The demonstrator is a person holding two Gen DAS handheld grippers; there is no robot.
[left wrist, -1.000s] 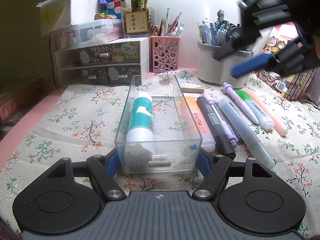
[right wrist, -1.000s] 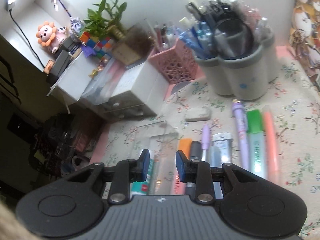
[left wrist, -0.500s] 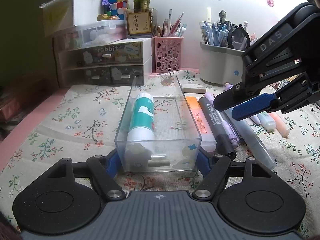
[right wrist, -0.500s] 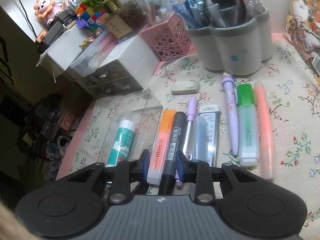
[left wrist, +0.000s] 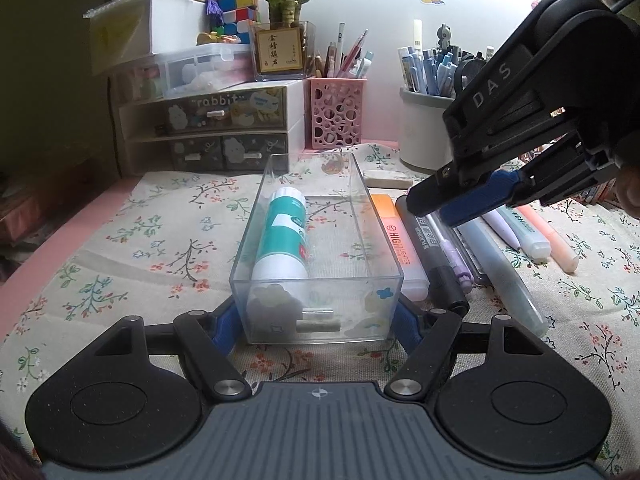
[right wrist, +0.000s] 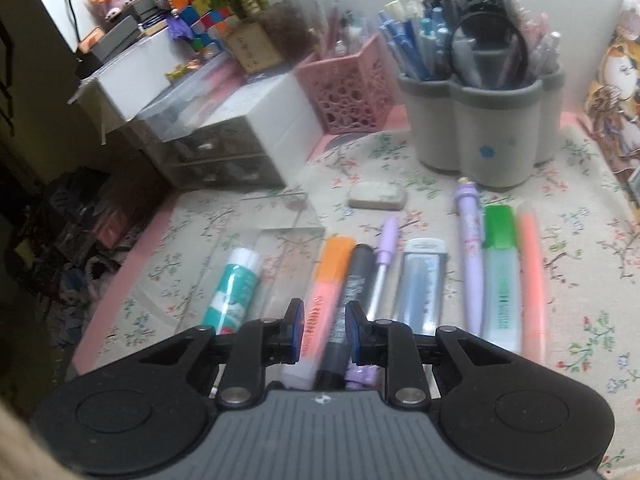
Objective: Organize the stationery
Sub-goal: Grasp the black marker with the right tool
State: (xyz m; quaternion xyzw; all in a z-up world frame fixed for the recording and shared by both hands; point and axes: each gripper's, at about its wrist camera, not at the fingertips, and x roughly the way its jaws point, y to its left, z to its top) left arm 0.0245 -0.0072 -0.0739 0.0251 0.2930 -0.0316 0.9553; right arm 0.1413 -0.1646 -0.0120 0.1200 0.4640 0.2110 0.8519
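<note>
While the left hand-held gripper (left wrist: 316, 320) kept its place, jaws set wide and pressed on either side of the clear box (left wrist: 316, 248), the right hand-held gripper (right wrist: 322, 330) had come down from above the pen cup (right wrist: 480, 128) to the row of pens. A second before, it hung high at the right of the left wrist view; by this moment it sat low over the markers, its fingertips close to the black marker (left wrist: 430, 248). Its jaws had just been closing to a narrow gap. In the right wrist view, the orange highlighter (right wrist: 326, 296) and the black marker showed between its blue pads (right wrist: 297, 330); whether the pads touched either I could not tell, as that view was blurred.

Inside the box lay a glue stick (left wrist: 284, 240), lengthwise, toward the left wall. Just beside the box on its right lay the orange highlighter, then the black marker, a lilac pen (right wrist: 382, 276), a lead case (right wrist: 422, 280), a purple pen (right wrist: 470, 256), a green highlighter (right wrist: 500, 276) and a peach highlighter (right wrist: 534, 280), side by side on the floral cloth (left wrist: 120, 248) over the bench. An eraser (right wrist: 377, 196) lay beyond them, near the pen cup.
</note>
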